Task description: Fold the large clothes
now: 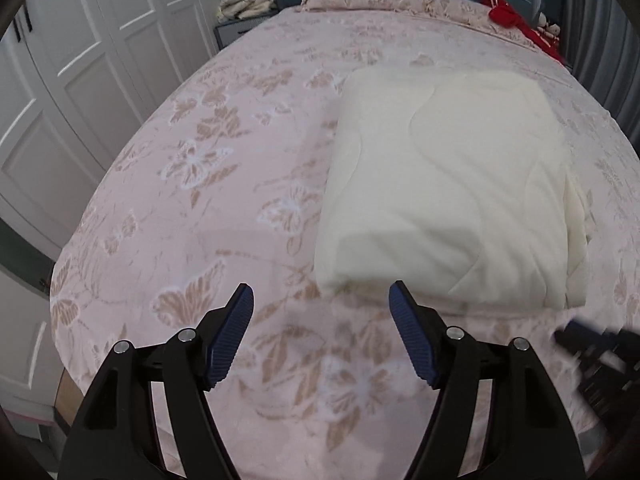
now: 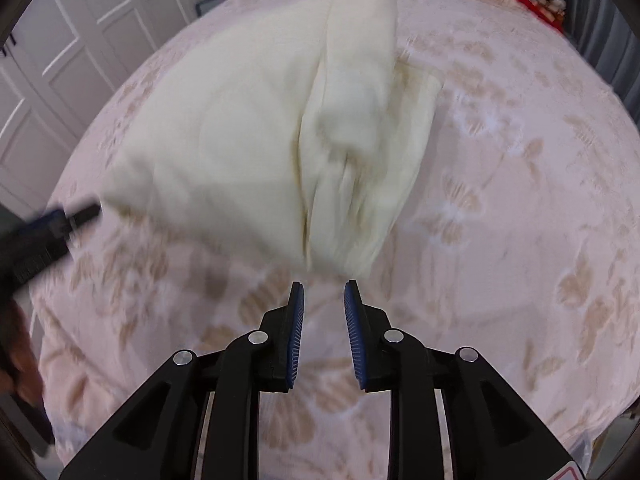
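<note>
Left wrist: red cloth (image 1: 516, 20) beyond folded garment (image 1: 448, 192).

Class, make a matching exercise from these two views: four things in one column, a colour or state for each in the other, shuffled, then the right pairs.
1. folded garment
2. bed cover
3. left hand-held gripper
4. item by the headboard

A. red
B. jaws wide apart, nothing between
C. cream, lying on the bed
D. pink with beige butterflies

Pairs: 1-C, 2-D, 3-B, 4-A
</note>
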Motion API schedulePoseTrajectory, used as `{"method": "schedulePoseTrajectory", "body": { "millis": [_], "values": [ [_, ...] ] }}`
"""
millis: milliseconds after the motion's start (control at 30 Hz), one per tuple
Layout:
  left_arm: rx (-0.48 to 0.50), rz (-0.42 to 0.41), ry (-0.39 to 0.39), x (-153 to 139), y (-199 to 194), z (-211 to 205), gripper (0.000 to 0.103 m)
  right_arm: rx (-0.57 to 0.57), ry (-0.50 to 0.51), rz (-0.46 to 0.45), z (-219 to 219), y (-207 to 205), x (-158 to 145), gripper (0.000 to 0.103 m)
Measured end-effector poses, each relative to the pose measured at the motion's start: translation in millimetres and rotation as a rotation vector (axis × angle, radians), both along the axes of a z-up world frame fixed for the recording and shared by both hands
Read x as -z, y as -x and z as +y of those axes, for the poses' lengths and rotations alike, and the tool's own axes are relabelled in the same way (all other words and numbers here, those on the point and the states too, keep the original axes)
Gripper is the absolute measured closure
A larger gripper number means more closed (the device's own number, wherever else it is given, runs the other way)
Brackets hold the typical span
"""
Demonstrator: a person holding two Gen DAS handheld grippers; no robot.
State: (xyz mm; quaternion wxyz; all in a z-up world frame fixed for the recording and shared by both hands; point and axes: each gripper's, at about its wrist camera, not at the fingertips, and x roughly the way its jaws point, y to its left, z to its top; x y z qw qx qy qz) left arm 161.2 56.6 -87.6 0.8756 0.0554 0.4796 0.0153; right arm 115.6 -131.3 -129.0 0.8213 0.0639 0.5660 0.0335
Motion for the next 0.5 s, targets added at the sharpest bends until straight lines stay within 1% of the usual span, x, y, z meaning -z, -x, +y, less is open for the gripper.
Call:
{"method": "schedulePoseTrajectory", "body": {
  "millis": [67, 200, 300, 500],
  "values": [
    [0.003, 0.000, -0.025, 2, -10, -6, 0.034, 0.017, -0.012, 0.015, -2, -6, 11, 0.081],
    [0.013, 0.025, -0.024, 11, -24, -16, 0.034, 0.049, 0.019, 0.011, -8, -25, 23, 0.082],
    [0.020, 0.033, -0.035, 16, -29, -23, 0.034, 0.065, 0.019, 0.027, -16, -42, 35, 0.090],
    [0.033, 0.043, -0.037, 23, -34, -31, 0.033, 0.098, 0.030, 0.017, -27, -61, 38, 0.091]
  ]
}}
